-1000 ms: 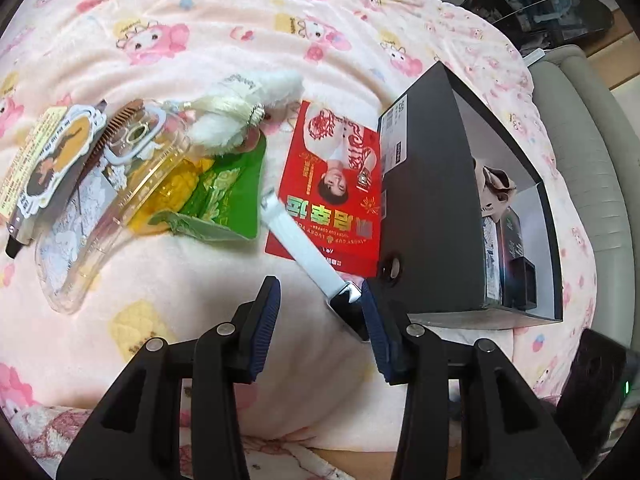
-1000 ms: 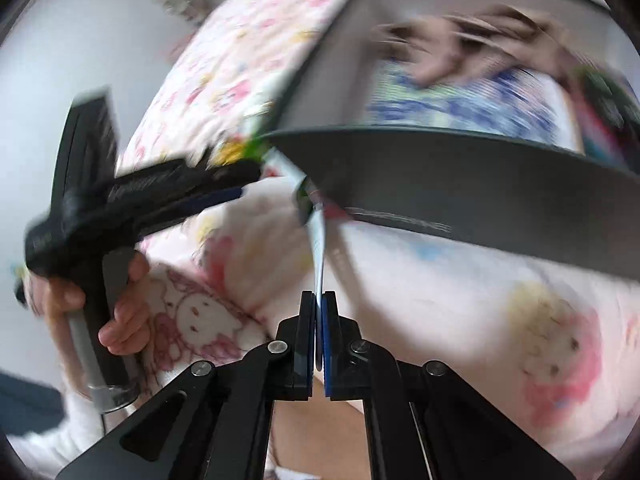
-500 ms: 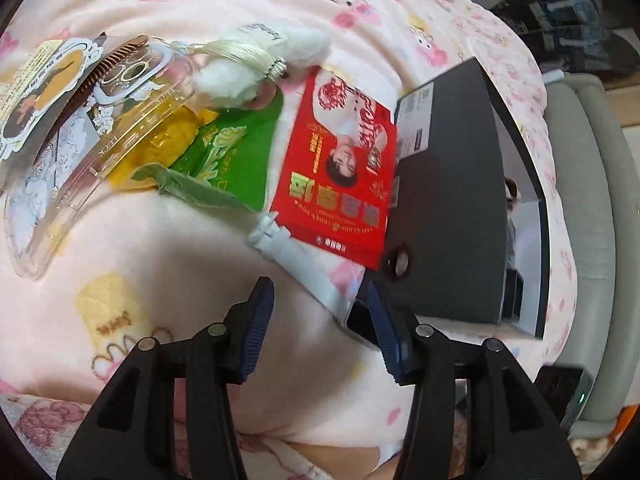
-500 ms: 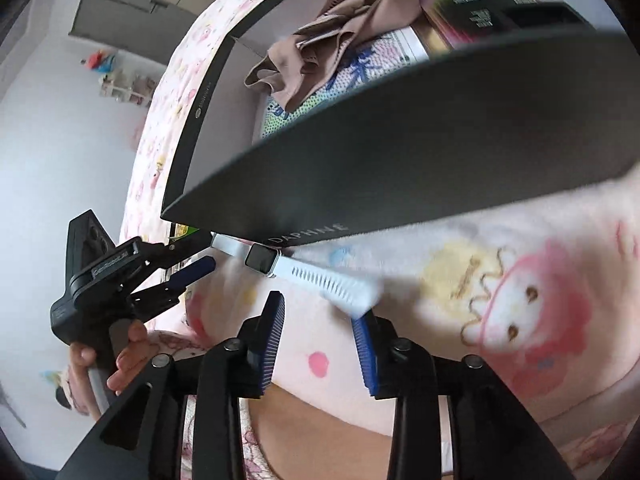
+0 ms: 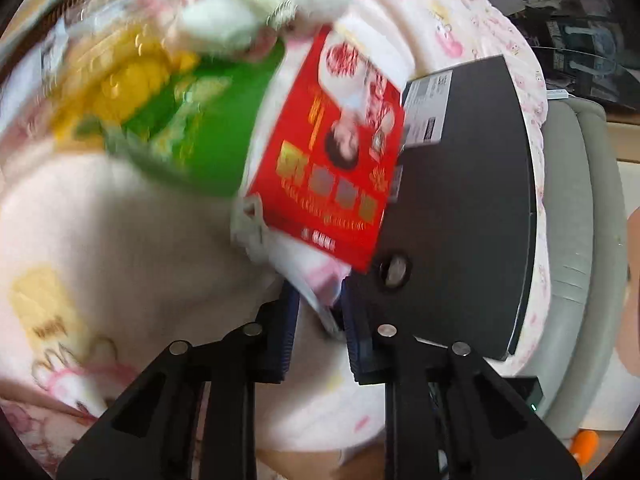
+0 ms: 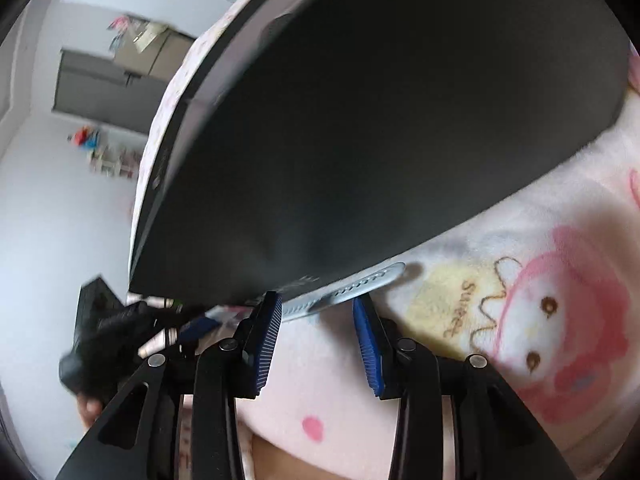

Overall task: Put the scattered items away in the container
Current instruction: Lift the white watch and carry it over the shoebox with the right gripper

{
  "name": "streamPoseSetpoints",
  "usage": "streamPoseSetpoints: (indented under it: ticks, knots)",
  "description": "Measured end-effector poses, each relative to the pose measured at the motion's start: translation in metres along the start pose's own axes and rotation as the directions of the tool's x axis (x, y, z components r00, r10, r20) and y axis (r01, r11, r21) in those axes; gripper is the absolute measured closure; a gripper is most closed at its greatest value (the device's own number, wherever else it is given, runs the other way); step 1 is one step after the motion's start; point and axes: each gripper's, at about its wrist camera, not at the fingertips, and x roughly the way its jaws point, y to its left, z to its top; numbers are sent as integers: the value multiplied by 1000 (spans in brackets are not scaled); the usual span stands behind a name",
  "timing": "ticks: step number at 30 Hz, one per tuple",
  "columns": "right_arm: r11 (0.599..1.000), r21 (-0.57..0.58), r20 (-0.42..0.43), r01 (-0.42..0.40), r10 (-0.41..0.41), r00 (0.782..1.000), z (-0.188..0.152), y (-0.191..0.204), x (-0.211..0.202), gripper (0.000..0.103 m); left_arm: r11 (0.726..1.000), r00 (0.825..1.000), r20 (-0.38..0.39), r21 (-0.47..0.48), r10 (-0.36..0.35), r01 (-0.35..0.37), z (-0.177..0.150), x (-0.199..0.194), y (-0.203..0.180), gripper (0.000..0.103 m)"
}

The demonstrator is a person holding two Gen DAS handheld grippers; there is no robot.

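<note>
A soft pink fleece blanket (image 5: 120,240) printed with cartoon characters is covering the whole work surface, and a tall black rectangular storage box (image 5: 460,208) is standing on it as the landmark. In the left wrist view the left gripper (image 5: 318,320) is closing its blue-padded fingers around the body of a white silicone-strap smartwatch (image 5: 280,248), which is lying on the blanket just beside the box's near wall; whether the pads are actually pressing on it is blurred. A red printed paper packet (image 5: 340,152) is leaning against the same wall of the box, with a green and yellow snack bag (image 5: 192,120) and a white fluffy plush charm (image 5: 240,20) lying farther from the box. In the right wrist view the right gripper (image 6: 318,328) is holding its fingers apart around the watch's strap end, touching nothing, close under the box. A grey cushioned sofa (image 5: 576,240) is sitting behind the box, and white walls with a grey cabinet (image 6: 108,80) are showing beyond it.
</note>
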Motion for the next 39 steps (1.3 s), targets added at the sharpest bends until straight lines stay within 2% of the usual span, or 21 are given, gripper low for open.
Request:
streamPoseSetpoints:
  ticks: [4,6,11,13,16,20,23,25,29,32,34,36,39]
  knots:
    - [999,39,35,-7,6,999,1,-4,4,70,999,999,26,-2,33,-33,-1,-2,-1,83]
    - [999,46,24,8,-9,1000,2,-5,12,69,998,998,28,14,55,-55,-1,0,-4,83]
    - [999,2,32,38,-38,999,0,3,17,71,992,992,56,59,111,-114,-6,-1,-12,86]
    - [998,-30,37,49,-48,998,-2,7,16,92,984,986,70,83,154,-160,-9,-1,-16,87]
    - [997,-55,40,46,-44,998,-5,10,15,96,980,982,78,81,174,-180,-11,1,-17,87]
    - [995,-85,52,53,-48,997,-7,18,12,97,990,989,72,46,131,-135,-10,-1,-12,87]
    - [994,-99,75,39,-31,997,-9,25,8,97,990,989,85,66,118,-124,-11,-4,-16,90]
    - [998,-50,68,31,-27,997,-8,19,8,97,984,984,113,98,138,-149,-16,-7,-22,94]
    - [997,73,47,-29,25,999,-1,2,13,96,977,979,121,118,165,-179,-19,-6,-26,95]
    - [996,80,52,-27,23,998,2,5,20,87,979,981,112,110,160,-172,-18,-4,-25,95]
    - [994,95,69,-53,46,997,3,7,22,76,982,983,102,97,153,-163,-12,-1,-25,94]
    - [988,131,79,-79,69,994,3,6,25,74,985,985,95,80,143,-151,-11,-1,-23,94]
    - [986,148,90,-77,64,994,4,8,28,71,985,985,95,80,143,-151,-11,-2,-21,94]
